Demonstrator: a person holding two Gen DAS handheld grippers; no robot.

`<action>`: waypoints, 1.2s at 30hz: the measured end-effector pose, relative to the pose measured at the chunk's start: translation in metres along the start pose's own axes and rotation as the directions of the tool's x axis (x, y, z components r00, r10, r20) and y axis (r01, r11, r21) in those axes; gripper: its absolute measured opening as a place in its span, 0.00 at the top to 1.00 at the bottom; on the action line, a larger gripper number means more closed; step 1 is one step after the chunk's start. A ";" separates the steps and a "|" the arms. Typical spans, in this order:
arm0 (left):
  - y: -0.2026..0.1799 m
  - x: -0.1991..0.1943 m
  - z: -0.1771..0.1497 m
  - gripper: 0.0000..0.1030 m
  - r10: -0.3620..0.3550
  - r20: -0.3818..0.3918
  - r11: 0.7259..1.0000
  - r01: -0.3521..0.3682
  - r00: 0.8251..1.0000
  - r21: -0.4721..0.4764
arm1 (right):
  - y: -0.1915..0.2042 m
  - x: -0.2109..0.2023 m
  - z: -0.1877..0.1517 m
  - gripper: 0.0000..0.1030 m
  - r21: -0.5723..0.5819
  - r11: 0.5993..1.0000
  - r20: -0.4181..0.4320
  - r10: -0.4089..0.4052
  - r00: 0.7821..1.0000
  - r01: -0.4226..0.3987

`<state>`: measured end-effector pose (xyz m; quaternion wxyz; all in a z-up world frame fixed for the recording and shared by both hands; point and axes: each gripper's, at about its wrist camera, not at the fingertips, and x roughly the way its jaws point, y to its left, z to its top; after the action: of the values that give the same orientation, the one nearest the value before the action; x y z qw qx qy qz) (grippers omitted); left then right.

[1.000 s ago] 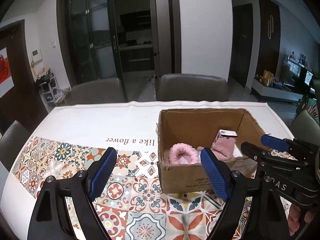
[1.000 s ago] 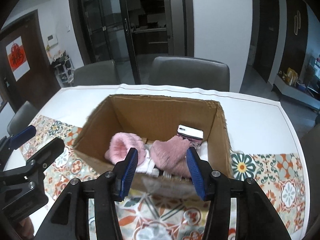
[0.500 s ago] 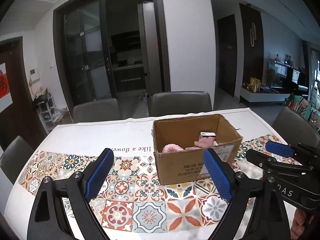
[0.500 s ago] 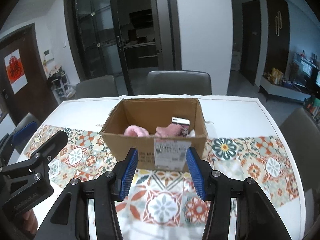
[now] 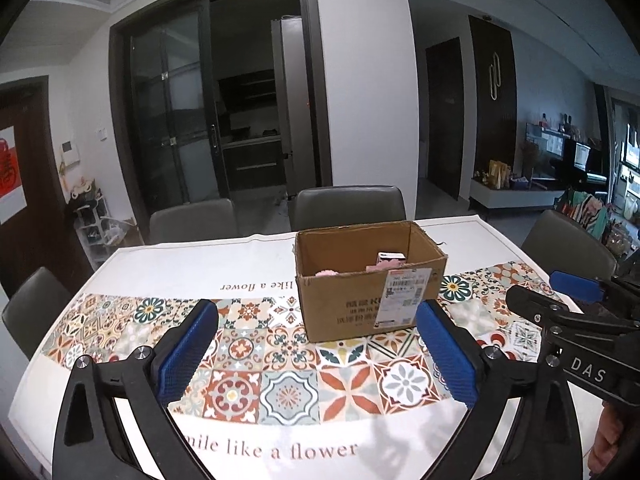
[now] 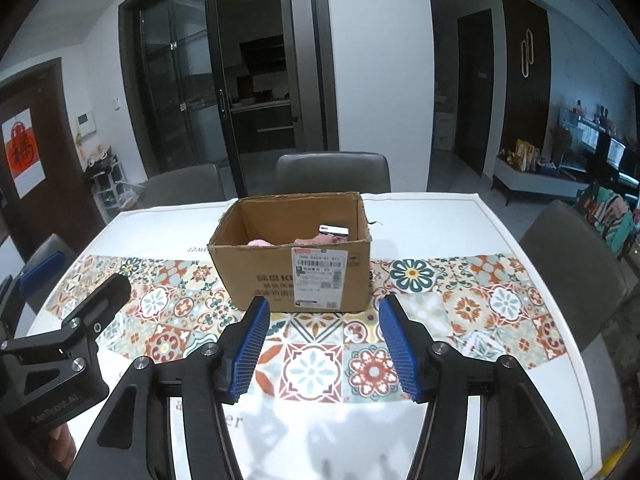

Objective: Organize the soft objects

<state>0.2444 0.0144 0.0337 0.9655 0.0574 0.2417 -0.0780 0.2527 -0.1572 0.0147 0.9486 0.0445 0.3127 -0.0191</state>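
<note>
Left tongs [image 5: 316, 348], right tongs [image 6: 322, 344]: both released, empty, drawn back from over cardboard box [image 6: 296, 268] to near worktop [image 6: 440, 216] edge; pink soft items [image 6: 316, 240] lie inside box, centre-far; judged: stowing finished.

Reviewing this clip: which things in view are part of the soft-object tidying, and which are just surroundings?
Part of the job:
- cardboard box
- pink fluffy items lying inside it
- left claw, open and holding nothing
- right claw, open and holding nothing

Just surroundings:
- patterned tablecloth
- grey chairs
- shipping label on the box front
</note>
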 end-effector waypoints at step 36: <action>-0.042 -0.171 -0.073 0.00 0.031 0.067 0.999 -0.029 0.997 -0.022 | -0.026 -0.167 -0.094 0.28 -0.020 1.000 0.074 0.000 0.997 0.002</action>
<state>0.0548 0.0047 0.0478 0.9747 0.0484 0.2091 -0.0629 0.0612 -0.1725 0.0374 0.9600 0.0342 0.2773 -0.0182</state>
